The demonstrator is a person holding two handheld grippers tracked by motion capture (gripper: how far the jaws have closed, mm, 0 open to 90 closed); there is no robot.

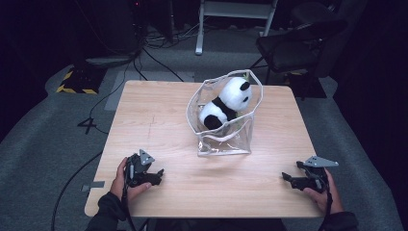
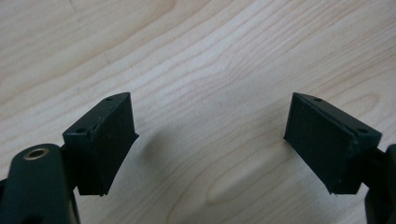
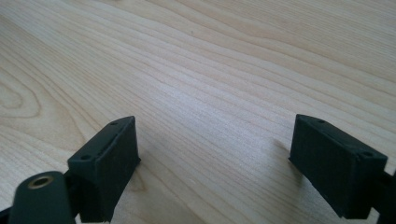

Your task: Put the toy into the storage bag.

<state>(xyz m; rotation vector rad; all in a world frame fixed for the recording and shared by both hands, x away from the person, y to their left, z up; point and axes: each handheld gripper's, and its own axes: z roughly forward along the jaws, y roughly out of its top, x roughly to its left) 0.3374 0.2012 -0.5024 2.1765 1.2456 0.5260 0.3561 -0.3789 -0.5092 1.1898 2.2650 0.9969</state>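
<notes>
A clear plastic bag [image 1: 226,137] stands open in the middle of the wooden table [image 1: 159,125], with a black and white panda plush [image 1: 227,103] sitting inside it. My left gripper [image 1: 158,175] rests near the table's front left, held by a hand, open with bare wood between its pads [image 2: 112,140]. At the front right, my right gripper [image 1: 286,178] also stands open, pointing left. Its jaws are wide apart over bare wood, with nothing against its pads [image 3: 109,165]. Both grippers are well short of the bag.
A dark chair [image 1: 298,43] stands behind the table's far right corner. Cables [image 1: 144,57] run over the grey floor at the back, beside a white frame leg [image 1: 199,29]. Yellow and black tape [image 1: 77,82] marks the floor at the left.
</notes>
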